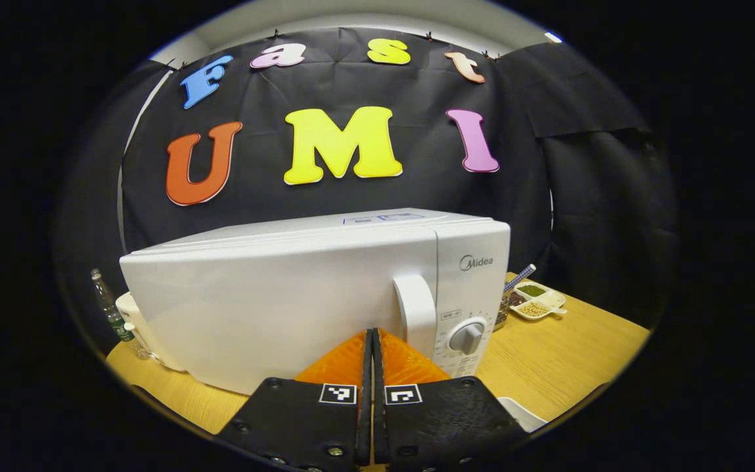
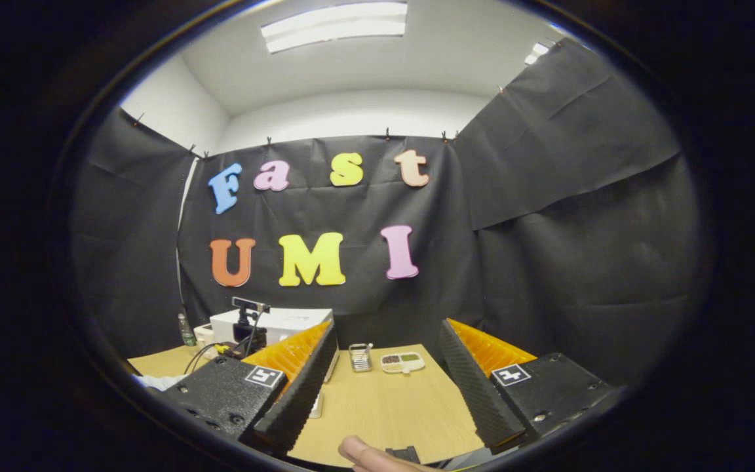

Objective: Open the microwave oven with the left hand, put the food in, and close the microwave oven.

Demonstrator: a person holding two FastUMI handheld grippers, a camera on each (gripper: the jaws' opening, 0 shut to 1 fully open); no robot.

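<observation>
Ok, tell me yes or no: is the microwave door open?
No, the microwave door sits flush with its front in the left gripper view, handle untouched.

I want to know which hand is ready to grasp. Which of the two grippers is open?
The right gripper is open, its fingers spread wide over the table. The left gripper is shut, fingers together, before the microwave.

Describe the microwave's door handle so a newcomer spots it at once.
Start at the white box-shaped microwave oven on the light wooden table. On its front, at the door's right edge, stands the white upright arched door handle. Unlike the round grey dial on the panel beside it, it is tall and door-coloured.
</observation>
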